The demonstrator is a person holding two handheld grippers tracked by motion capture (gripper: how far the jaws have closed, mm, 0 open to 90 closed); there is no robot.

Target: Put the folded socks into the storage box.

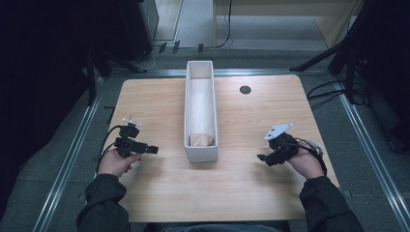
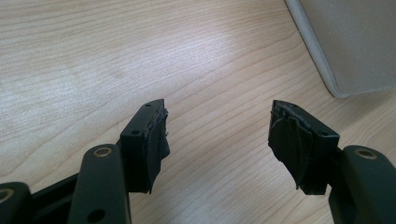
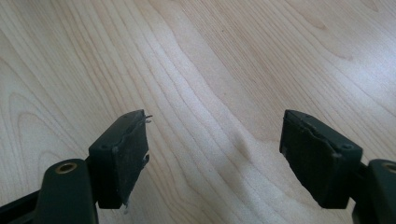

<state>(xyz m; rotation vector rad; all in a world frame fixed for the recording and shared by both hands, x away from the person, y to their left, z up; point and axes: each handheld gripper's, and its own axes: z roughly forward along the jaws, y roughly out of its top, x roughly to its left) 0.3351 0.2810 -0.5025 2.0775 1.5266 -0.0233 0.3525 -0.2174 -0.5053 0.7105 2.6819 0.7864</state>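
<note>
A long white box (image 1: 201, 150) stands lengthwise in the middle of the wooden table (image 1: 251, 116), with a pale pinkish cloth-like thing (image 1: 202, 139) lying at its near end. My left gripper (image 1: 153, 150) hovers left of the box's near end, open, nothing between its jaws. In the left gripper view the gripper (image 2: 218, 133) looks at bare wood, and the box's corner (image 2: 355, 46) is at the upper right. My right gripper (image 1: 261, 157) is right of the box, open and empty. In the right gripper view the gripper (image 3: 215, 140) faces bare tabletop.
A small dark round hole (image 1: 245, 89) sits in the table's far right part. Metal rails (image 1: 72, 150) run along both sides of the table. Cables (image 1: 329, 92) and dark stands lie on the floor beyond the table's far edge.
</note>
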